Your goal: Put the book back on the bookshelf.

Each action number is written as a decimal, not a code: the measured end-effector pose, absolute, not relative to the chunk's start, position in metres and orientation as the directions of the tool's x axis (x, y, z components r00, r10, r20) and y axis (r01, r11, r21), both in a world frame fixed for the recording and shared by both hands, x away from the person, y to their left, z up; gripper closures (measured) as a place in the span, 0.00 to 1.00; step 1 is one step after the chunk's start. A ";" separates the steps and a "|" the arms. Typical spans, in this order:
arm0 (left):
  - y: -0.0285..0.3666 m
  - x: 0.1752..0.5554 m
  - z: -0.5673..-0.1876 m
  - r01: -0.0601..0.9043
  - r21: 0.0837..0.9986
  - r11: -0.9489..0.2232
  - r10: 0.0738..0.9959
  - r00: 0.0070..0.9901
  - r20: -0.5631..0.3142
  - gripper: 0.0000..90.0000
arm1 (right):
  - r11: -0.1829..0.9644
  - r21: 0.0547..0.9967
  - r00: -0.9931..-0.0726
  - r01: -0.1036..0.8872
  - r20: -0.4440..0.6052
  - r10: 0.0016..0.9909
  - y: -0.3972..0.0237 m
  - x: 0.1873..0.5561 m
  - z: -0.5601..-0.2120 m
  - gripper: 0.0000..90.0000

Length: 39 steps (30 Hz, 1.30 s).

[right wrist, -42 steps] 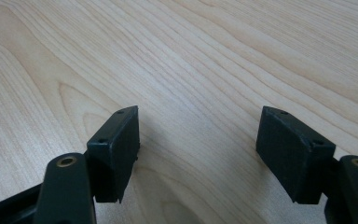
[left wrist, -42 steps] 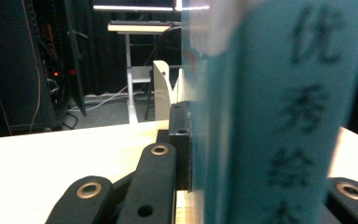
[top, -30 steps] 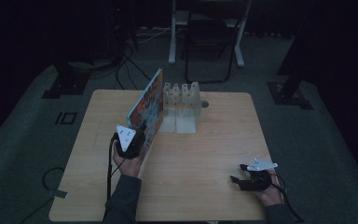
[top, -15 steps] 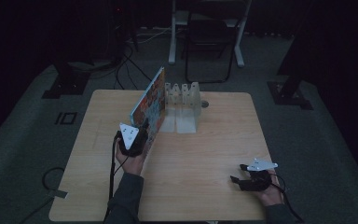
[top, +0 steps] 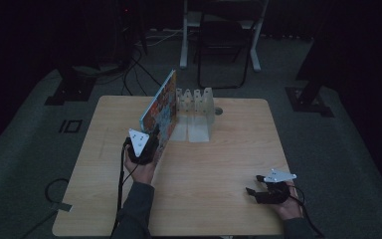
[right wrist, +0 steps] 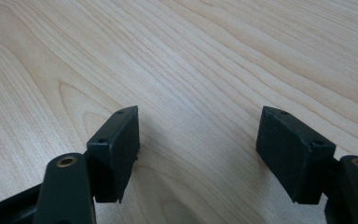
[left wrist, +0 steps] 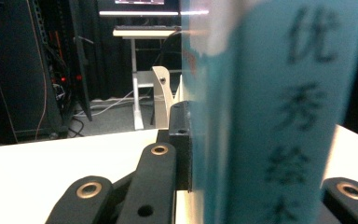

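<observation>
Left gripper point(top: 146, 144) clamped on a picture book point(top: 160, 107) – jaws closed onto its spine end, book upright on edge, standing on the table point(top: 219, 164) and leaning slightly away to the left. In the left gripper view the book's teal spine point(left wrist: 279, 112) with printed characters sits right between the black jaws, pads pressing both sides. Far end of the book is just beside the white slotted rack point(top: 195, 107) at the back middle of the table; cannot tell if it touches the rack or has entered a slot.

Right gripper point(top: 251, 191) rests low near the front right corner of the table, well apart from book and rack – jaws wide apart, nothing between them, bare wood grain underneath in the right gripper view.

Step in hand, as I read it: carrying the book to the rack to stand it there. Looks mid-way, book held but not seated. Next move calls for lining the book's lower edge up with a gap between the rack's dividers, keeping it vertical, sliding in, then releasing once it stands by itself. Right gripper could steady the rack
</observation>
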<state>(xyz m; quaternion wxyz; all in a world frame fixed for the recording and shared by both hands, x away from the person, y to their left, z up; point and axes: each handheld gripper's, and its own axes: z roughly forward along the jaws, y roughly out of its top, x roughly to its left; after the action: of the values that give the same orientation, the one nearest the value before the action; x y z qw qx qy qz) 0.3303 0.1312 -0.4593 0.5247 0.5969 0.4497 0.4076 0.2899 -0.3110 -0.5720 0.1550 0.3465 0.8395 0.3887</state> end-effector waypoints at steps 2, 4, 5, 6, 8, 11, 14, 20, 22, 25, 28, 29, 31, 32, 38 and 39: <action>0.130 0.331 -0.459 0.109 0.993 -0.048 0.965 0.263 0.017 0.90 | 0.457 0.760 -0.712 0.461 0.009 0.702 -0.311 0.290 -0.572 0.33; 0.130 0.332 -0.459 0.107 0.993 -0.048 0.964 0.267 0.018 0.90 | 0.457 0.760 -0.712 0.462 0.010 0.702 -0.311 0.290 -0.572 0.33; 0.130 0.332 -0.459 0.108 0.993 -0.047 0.964 0.266 0.016 0.90 | 0.456 0.761 -0.712 0.462 0.011 0.702 -0.311 0.290 -0.572 0.33; 0.130 0.333 -0.459 0.109 0.993 -0.045 0.964 0.267 0.014 0.90 | 0.456 0.761 -0.712 0.462 0.011 0.702 -0.311 0.290 -0.572 0.33; 0.129 0.334 -0.459 0.109 0.993 -0.042 0.964 0.265 0.012 0.90 | 0.456 0.760 -0.711 0.462 0.011 0.703 -0.311 0.290 -0.572 0.33; 0.128 0.334 -0.458 0.105 0.993 -0.046 0.965 0.261 0.017 0.90 | 0.457 0.760 -0.711 0.463 0.011 0.703 -0.311 0.290 -0.572 0.33; 0.128 0.336 -0.458 0.103 0.994 -0.041 0.966 0.258 0.013 0.90 | 0.457 0.760 -0.712 0.462 0.011 0.702 -0.311 0.290 -0.572 0.33; 0.127 0.339 -0.458 0.101 0.994 -0.038 0.969 0.247 0.012 0.90 | 0.457 0.760 -0.712 0.463 0.012 0.702 -0.311 0.290 -0.572 0.33; 0.126 0.340 -0.459 0.100 0.994 -0.033 0.971 0.240 0.008 0.90 | 0.456 0.760 -0.712 0.463 0.013 0.702 -0.311 0.290 -0.572 0.33; 0.126 0.342 -0.459 0.101 0.994 -0.033 0.971 0.239 0.008 0.90 | 0.455 0.760 -0.712 0.464 0.014 0.702 -0.311 0.290 -0.572 0.33; 0.125 0.342 -0.458 0.095 0.995 -0.034 0.971 0.238 0.010 0.90 | 0.454 0.760 -0.712 0.464 0.015 0.702 -0.312 0.290 -0.572 0.33; 0.125 0.342 -0.458 0.093 0.995 -0.033 0.972 0.237 0.011 0.90 | 0.454 0.761 -0.712 0.465 0.016 0.702 -0.312 0.290 -0.572 0.33; 0.125 0.344 -0.456 0.091 0.995 -0.035 0.972 0.234 0.013 0.90 | 0.454 0.761 -0.712 0.464 0.015 0.702 -0.311 0.290 -0.572 0.33; 0.125 0.344 -0.456 0.091 0.995 -0.034 0.973 0.232 0.012 0.90 | 0.454 0.761 -0.712 0.464 0.015 0.702 -0.311 0.290 -0.572 0.33; 0.124 0.347 -0.455 0.088 0.996 -0.025 0.974 0.226 0.005 0.90 | 0.454 0.760 -0.712 0.466 0.017 0.702 -0.312 0.290 -0.572 0.33; 0.124 0.347 -0.455 0.088 0.996 -0.025 0.974 0.225 0.004 0.90 | 0.453 0.760 -0.712 0.466 0.017 0.702 -0.312 0.290 -0.572 0.33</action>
<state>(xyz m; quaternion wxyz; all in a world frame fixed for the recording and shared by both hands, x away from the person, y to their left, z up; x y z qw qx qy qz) 0.3473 0.1240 -0.4546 0.5265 0.5790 0.4588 0.4208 0.2904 -0.3116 -0.5719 0.1516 0.3480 0.8388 0.3902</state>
